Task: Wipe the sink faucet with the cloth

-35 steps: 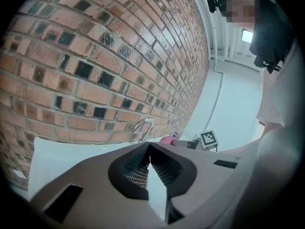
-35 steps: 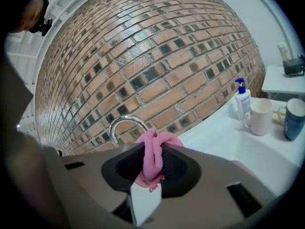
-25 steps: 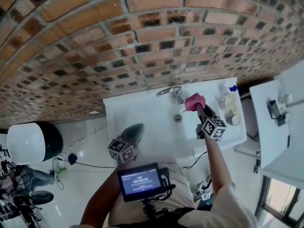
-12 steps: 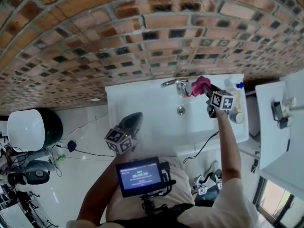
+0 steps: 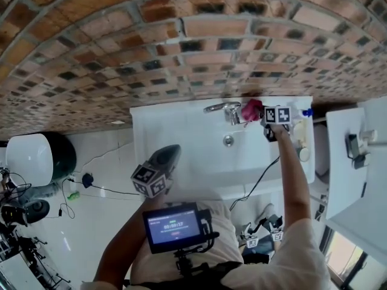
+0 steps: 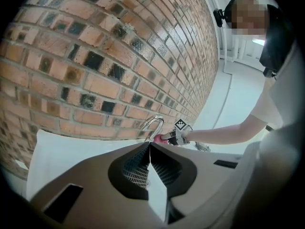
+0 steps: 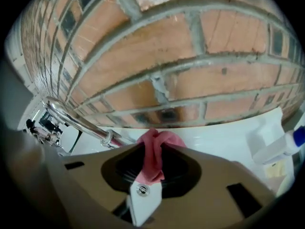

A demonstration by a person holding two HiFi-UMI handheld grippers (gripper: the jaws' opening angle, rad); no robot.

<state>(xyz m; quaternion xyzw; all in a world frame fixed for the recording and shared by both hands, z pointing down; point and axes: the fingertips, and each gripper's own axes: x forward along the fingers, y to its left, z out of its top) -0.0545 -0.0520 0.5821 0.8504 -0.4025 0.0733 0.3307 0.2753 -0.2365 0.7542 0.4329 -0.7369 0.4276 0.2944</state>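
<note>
Between the fingers of the right gripper [image 7: 153, 147] sits the pink cloth [image 7: 153, 159], pinched tight. A small bunch stands out beyond the fingertips and a tail hangs back between the pads. I think it is held this way so that the soft bunch, not the hard fingers, meets the metal. Just left of these fingers, and a little ahead, runs the faucet [image 7: 78, 122]. Its base is nearest to the cloth, so the wiping seems to be at the base and not at the spout. To come there the gripper reaches across the sink [image 5: 181, 122].

The left gripper [image 6: 148, 146] has its fingers closed on each other with nothing inside. The faucet is far ahead of its fingertips, well apart. I judge that this gripper is only idle, low at the front of the sink, to leave room for the other one.

Some things I cannot decide. Whether the cloth really touches the faucet is not clear: in the head view the two look joined, but they are too small there. The spout's end is lost at the dark left edge of the right gripper view. To the right of the fingers a bottle [image 7: 279, 147] is cut by the edge, and how much cloth is folded inside the jaws is hidden.
</note>
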